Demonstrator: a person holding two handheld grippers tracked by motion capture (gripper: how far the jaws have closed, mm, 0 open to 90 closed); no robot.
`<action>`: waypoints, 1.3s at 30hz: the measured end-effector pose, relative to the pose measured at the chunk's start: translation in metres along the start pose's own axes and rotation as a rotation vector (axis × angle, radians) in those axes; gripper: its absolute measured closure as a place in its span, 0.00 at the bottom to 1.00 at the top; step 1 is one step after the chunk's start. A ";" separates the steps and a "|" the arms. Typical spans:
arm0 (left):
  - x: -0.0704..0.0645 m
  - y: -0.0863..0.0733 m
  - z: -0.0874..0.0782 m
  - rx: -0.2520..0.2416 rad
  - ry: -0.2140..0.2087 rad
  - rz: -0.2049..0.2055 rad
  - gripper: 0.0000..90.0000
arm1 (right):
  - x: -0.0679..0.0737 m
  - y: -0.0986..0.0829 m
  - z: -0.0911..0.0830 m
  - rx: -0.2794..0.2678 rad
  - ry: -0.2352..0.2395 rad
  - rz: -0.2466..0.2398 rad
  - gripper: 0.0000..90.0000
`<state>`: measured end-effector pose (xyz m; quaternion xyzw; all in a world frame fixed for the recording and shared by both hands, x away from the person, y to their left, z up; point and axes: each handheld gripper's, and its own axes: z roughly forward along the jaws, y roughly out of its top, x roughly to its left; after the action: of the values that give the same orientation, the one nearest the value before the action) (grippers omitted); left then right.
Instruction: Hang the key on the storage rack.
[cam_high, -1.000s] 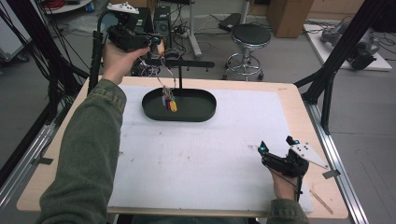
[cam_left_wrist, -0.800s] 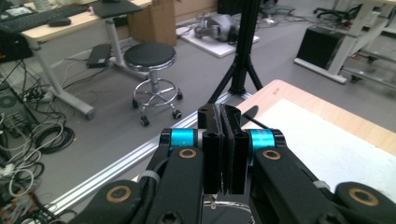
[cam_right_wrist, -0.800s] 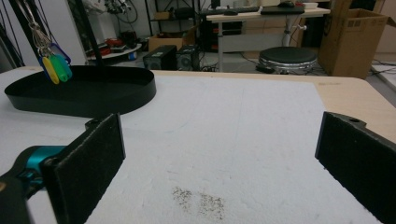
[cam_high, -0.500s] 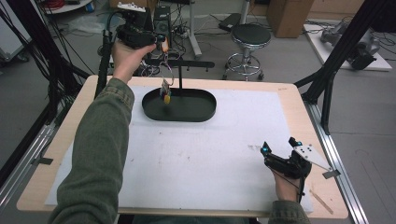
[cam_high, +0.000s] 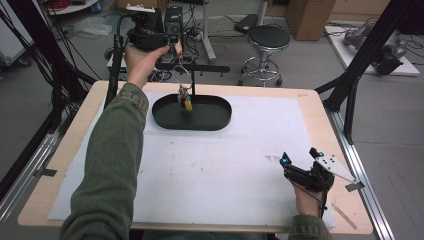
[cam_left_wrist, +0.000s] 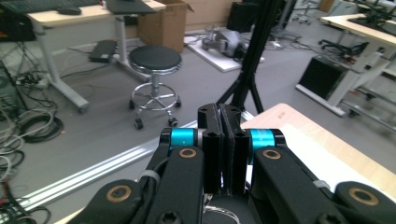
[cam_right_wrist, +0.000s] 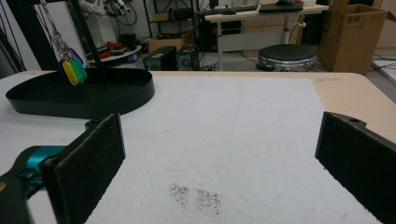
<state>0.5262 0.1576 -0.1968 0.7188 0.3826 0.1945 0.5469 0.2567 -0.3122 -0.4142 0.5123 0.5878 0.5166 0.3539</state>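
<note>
I worry the bunch of key tags (cam_high: 186, 101), dangling on its chain over the black tray (cam_high: 216, 120) at the far left of the worktop (cam_high: 320, 107), may swing or slip. My left tongs (cam_left_wrist: 223, 148) are pressed together, raised above it; whether they pinch the chain I cannot tell. My right tongs (cam_right_wrist: 219, 158) gape wide, empty, near right.

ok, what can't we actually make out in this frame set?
- Left gripper: jaws pressed shut in the left gripper view; anything pinched between them is hidden.
- Key tags: too small in the high view to tell what they hang from; the chain runs off the top edge of the right gripper view.
- Tray interior: its near wall blocks it in the right gripper view.
- Right gripper: open.
</note>
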 end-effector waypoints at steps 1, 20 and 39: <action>0.001 0.000 0.000 0.008 0.002 0.001 0.97 | 0.000 0.000 0.000 0.002 0.001 0.001 0.01; 0.005 -0.020 0.002 0.067 -0.024 -0.067 0.61 | 0.001 0.000 0.000 -0.005 0.000 0.000 0.01; 0.004 -0.036 -0.013 0.143 0.022 -0.021 0.02 | 0.002 0.001 -0.001 -0.015 -0.006 -0.010 0.00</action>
<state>0.5072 0.1727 -0.2267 0.7496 0.4091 0.1689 0.4921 0.2551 -0.3110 -0.4128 0.5081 0.5853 0.5179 0.3619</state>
